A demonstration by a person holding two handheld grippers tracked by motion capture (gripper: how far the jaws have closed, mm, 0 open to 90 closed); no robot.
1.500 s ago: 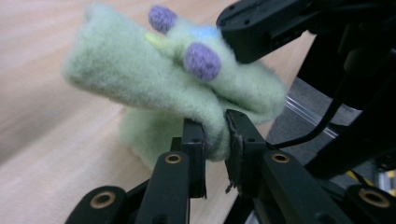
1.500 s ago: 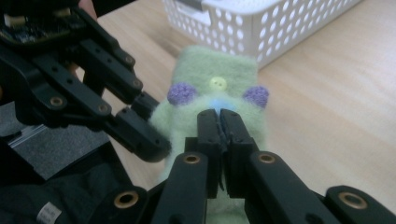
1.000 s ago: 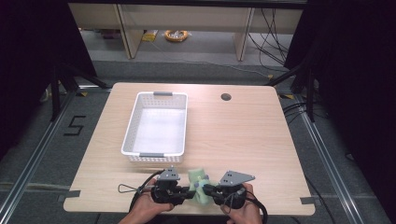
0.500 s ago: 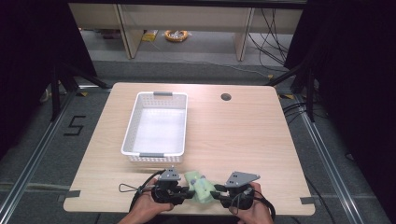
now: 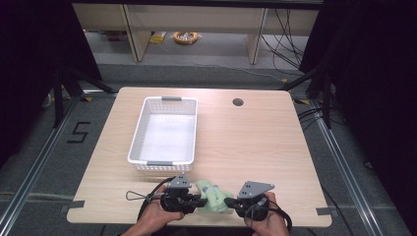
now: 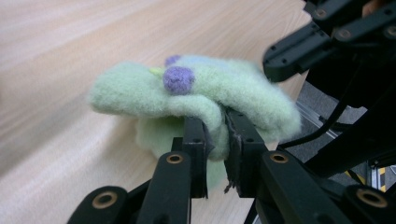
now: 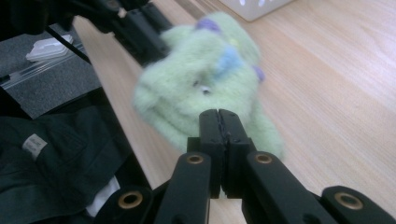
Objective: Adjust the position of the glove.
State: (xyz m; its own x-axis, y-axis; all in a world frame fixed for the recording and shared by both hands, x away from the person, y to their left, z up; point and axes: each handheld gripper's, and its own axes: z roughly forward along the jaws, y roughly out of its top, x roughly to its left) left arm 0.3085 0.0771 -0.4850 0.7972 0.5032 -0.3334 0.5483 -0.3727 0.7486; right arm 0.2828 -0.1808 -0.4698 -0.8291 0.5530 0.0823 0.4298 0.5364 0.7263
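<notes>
Jaws of your left gripper (image 6: pixel 215 140) pinch a fold of the green fuzzy sock (image 6: pixel 196 95), which sits at the near edge of the table (image 5: pixel 246 142), in front of the white basket (image 5: pixel 164 132). Your right gripper (image 7: pixel 218 122) has just snapped closed, jaws pressed together at the sock's edge; whether cloth is caught between them is unclear. Since a second ago, the sock bunches tighter between your grippers. Your left gripper's view shows purple dots on the sock.

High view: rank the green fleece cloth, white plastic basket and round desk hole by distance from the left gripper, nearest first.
1. Green fleece cloth: at the left gripper, pinched in its jaws, just to its right.
2. White plastic basket: just beyond it, table's left half.
3. Round desk hole: far edge, right of the basket.
</notes>
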